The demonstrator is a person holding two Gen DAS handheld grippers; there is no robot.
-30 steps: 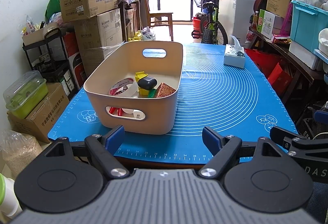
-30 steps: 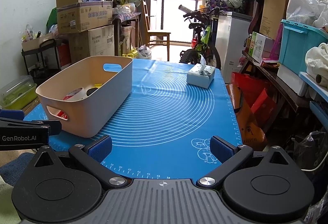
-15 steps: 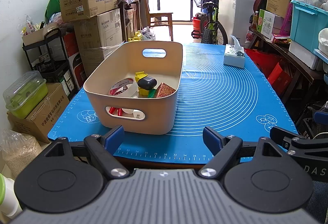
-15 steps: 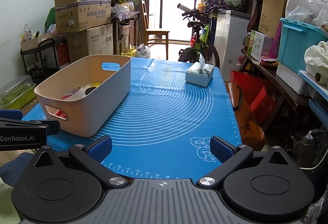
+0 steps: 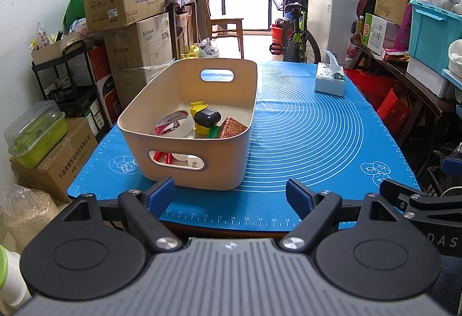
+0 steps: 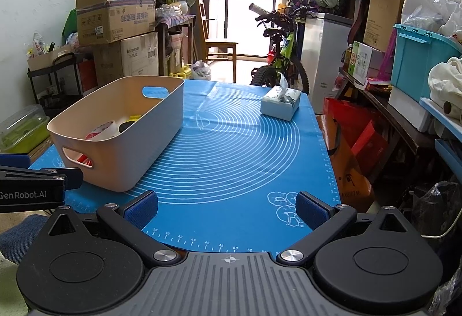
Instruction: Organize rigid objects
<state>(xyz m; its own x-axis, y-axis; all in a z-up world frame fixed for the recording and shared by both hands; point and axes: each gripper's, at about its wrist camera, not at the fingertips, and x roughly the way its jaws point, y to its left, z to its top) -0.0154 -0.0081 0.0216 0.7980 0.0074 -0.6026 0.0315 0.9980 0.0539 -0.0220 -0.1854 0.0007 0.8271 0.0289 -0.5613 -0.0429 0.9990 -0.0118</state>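
Note:
A beige plastic basket (image 5: 161, 102) with handle cut-outs stands on the left of the blue mat (image 5: 306, 137). It holds a roll of tape (image 5: 173, 124), a black case (image 5: 206, 116), a yellow toy (image 5: 199, 106), a red patterned box (image 5: 232, 128) and red-handled items. My left gripper (image 5: 231, 194) is open and empty, hovering at the mat's near edge just before the basket. My right gripper (image 6: 226, 207) is open and empty over the near edge, right of the basket (image 6: 161, 108).
A tissue box (image 5: 330, 80) sits at the mat's far right, also in the right wrist view (image 6: 281, 105). Stacked cardboard boxes (image 5: 127, 7) and a black cart (image 5: 66, 79) line the left; a bicycle (image 5: 294, 35) stands behind the table; shelves with a teal bin (image 5: 433, 33) line the right.
The right gripper's view has shifted slightly, drawing a little back and up from the table. The left gripper and the basket have not visibly moved.

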